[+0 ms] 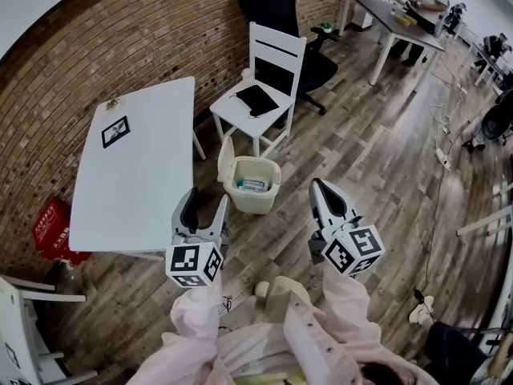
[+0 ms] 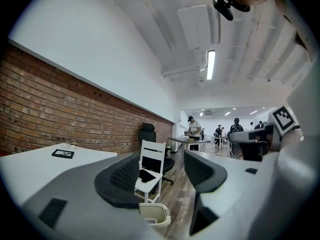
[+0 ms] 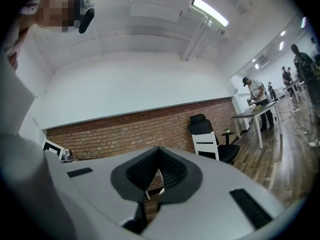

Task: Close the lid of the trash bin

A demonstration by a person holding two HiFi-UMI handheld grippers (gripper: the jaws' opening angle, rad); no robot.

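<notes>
Bin (image 1: 255,192) sits on the floor, just beside the white surface (image 1: 136,159) and in front of the white chair (image 1: 260,87). Its lid (image 1: 227,157) stands up on the side near the surface, so the bin is open. Some trash shows inside.

The left gripper (image 1: 206,207) hangs above the floor, near the bin but not touching it. Its jaws are wide apart and nothing is between them. In the left gripper view, the bin shows low down past the jaws, with the chair behind it.

The right gripper (image 1: 317,188) hangs on the other side of the bin, a bit more apart from it. Its jaws are pressed together at the tips and hold nothing.

I think the job is at its first step: getting to the bin. The lid has not been touched. Next, 1 gripper needs to go down to the lid, most likely the left, as it is on the lid's side. It should get behind the top edge and tip the lid over the bin until it lies flat. A soft push should do, since the bin looks light and could slide.
</notes>
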